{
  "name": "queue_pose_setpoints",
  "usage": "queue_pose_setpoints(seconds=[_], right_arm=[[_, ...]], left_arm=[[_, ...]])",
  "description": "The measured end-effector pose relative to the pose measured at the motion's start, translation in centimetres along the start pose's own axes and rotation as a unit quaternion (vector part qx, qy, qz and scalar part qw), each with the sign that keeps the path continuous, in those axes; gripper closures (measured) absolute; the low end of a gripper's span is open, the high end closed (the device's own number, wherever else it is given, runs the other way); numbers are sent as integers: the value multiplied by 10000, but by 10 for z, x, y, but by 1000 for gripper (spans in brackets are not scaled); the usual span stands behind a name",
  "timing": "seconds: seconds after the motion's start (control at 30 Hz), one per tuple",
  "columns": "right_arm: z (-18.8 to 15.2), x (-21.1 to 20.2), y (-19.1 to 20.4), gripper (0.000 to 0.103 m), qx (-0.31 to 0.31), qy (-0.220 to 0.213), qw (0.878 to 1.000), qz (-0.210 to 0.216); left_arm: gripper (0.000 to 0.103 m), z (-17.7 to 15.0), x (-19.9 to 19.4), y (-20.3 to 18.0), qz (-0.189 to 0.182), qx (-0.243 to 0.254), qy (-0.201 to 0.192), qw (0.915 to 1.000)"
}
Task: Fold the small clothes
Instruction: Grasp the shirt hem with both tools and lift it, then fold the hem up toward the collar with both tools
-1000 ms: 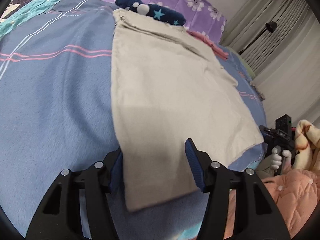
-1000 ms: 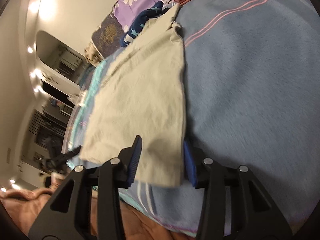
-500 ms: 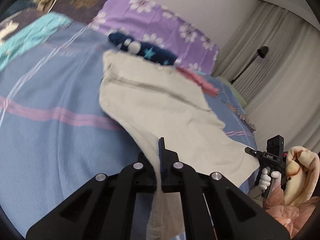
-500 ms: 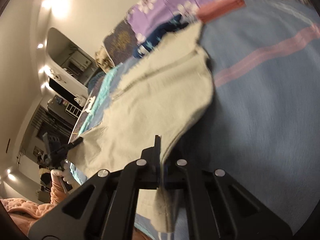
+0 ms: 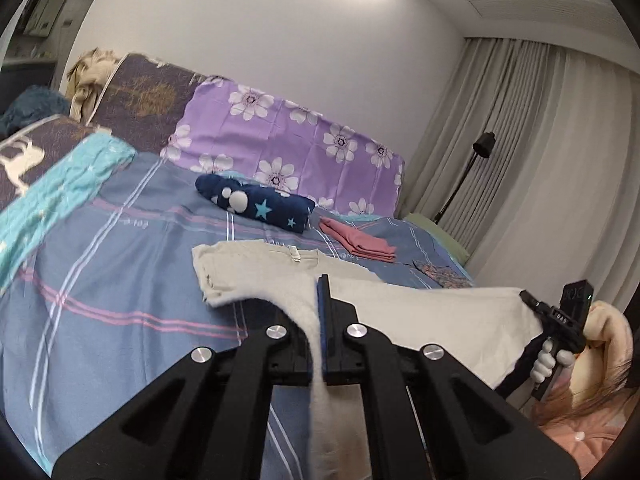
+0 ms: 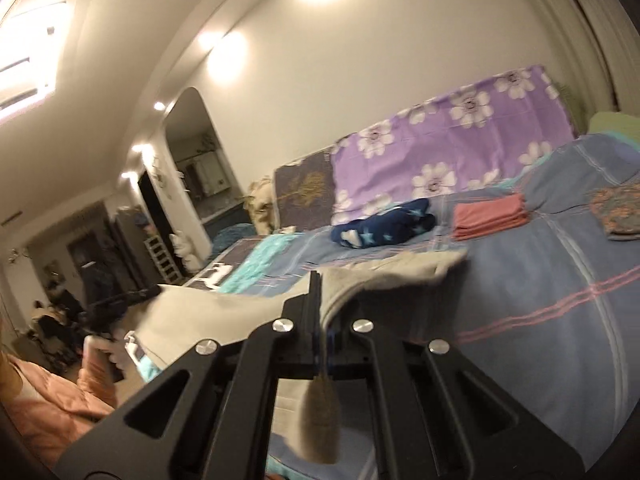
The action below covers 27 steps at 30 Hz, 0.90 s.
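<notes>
Presently, largest first:
- Bed point(image 5: 120, 272), blue plaid cover: it carries everything and lies ahead of and below both your grippers
- Beige garment point(image 5: 420, 312): its far end rests on the bed, its near edge is lifted and stretched between your two hands, so its long axis runs away from you toward the pillows; the fold, as I judge it, goes forward along that axis
- Left gripper point(image 5: 322, 320): jaws closed on the near left corner of the beige garment, cloth hanging below
- Right gripper point(image 6: 318, 320): jaws closed on the near right corner, a tuft hanging below
- Neither hand is nearer; both hold the same edge, so you should carry them forward together, level
</notes>
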State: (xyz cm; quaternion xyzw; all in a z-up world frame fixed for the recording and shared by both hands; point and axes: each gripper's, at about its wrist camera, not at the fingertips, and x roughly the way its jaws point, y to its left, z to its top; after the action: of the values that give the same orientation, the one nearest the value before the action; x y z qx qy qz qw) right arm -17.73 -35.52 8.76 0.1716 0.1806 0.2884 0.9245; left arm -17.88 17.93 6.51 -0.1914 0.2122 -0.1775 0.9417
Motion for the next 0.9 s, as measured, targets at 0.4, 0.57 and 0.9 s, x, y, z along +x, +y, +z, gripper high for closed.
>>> queue_pose_setpoints(seconds=[0.4,0.57,0.9], right_arm=[[-18,92,-87,99,1288,812,9870,-520],[14,145,-111,99,1204,911,9866,-620],[-10,275,-201,98,1695,1870,9581,-1356]], left_arm=[[101,-5,101,59,159,-539,831,9950],[101,21,149,74,297,-523,946,9937],[101,12,276,157,906,-1156,1642,9754]])
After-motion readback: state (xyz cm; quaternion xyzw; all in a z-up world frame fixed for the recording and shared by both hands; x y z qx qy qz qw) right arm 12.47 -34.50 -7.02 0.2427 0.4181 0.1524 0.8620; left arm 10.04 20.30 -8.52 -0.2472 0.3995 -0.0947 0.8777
